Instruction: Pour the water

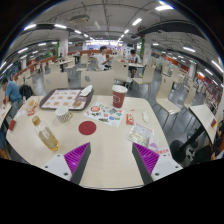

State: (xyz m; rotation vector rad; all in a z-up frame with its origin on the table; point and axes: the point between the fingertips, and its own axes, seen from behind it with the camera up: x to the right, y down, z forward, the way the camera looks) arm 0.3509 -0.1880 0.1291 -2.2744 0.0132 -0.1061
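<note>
A clear plastic bottle with yellowish liquid stands on the pale round table, left of and a little ahead of my left finger. A red paper cup stands farther off, beyond the fingers near the table's middle. A small red round lid lies on the table between cup and bottle. My gripper hovers above the near part of the table, open, with nothing between its purple pads.
A tray with printed pictures lies at the far left of the table. Papers and packets are scattered mid-table, and a clear wrapper lies right of centre. Chairs and tables fill the hall behind. A person stands at the far left.
</note>
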